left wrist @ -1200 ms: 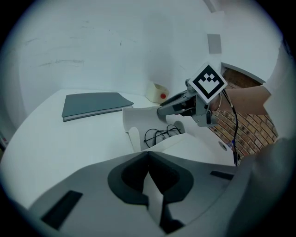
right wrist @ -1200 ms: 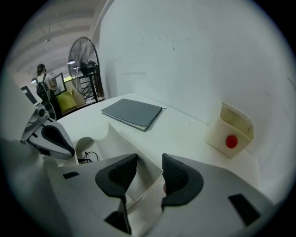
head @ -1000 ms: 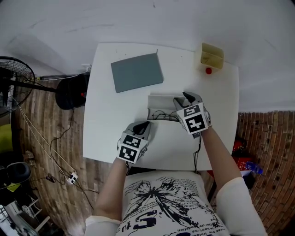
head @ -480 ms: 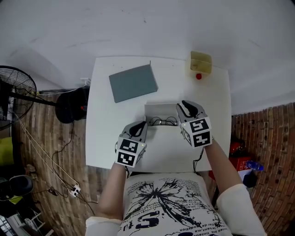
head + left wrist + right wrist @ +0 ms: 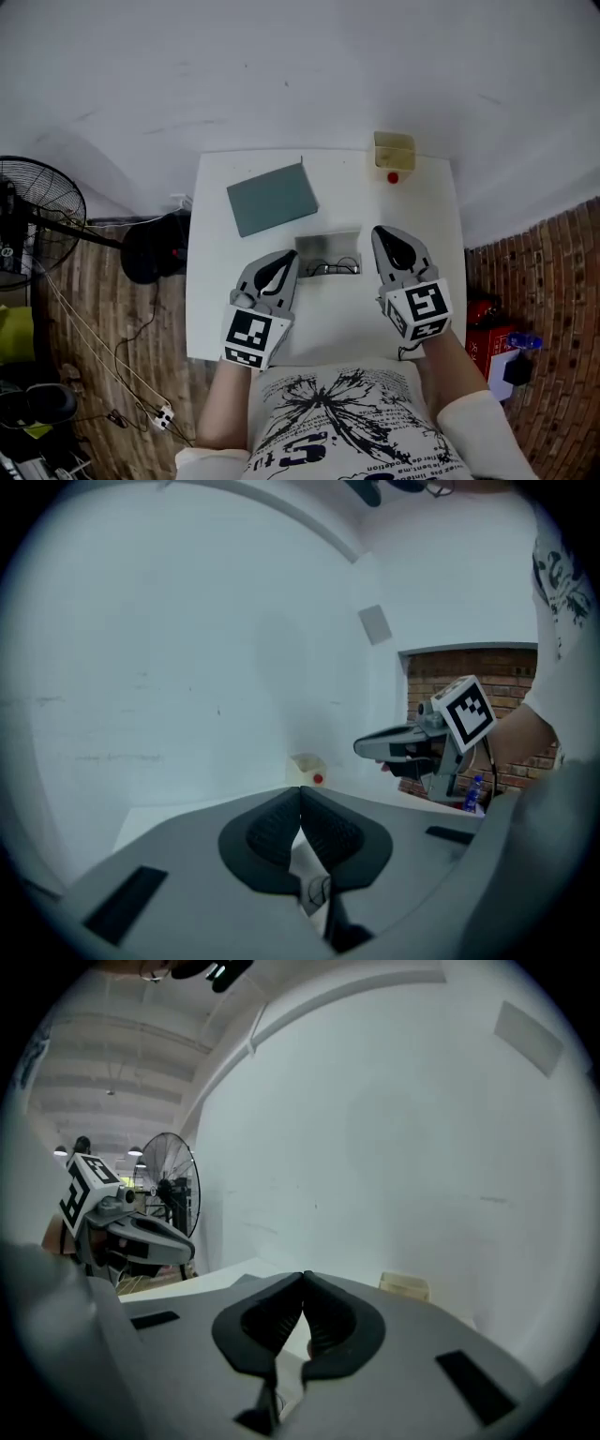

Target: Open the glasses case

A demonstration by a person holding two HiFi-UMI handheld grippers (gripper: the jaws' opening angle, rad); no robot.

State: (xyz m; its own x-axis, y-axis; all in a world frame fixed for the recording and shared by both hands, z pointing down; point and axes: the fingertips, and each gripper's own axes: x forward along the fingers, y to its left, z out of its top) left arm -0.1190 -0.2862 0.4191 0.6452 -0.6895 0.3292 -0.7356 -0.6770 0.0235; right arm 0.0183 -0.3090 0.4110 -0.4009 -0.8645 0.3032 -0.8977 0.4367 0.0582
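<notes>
The glasses case lies open in the middle of the white table, with dark-framed glasses inside it. My left gripper hangs above the table just left of the case, jaws shut and empty. My right gripper hangs just right of the case, also shut with nothing in it. Neither touches the case. In the left gripper view my left gripper has its pads together, and the right gripper floats beyond. In the right gripper view my right gripper is shut too.
A grey flat pad lies at the table's back left. A yellow box with a small red thing before it sits at the back right. A standing fan is on the floor at left; a white wall lies behind.
Both grippers have risen off the table and drawn back from the case. The right jaws have closed. The case stays open where it was.
</notes>
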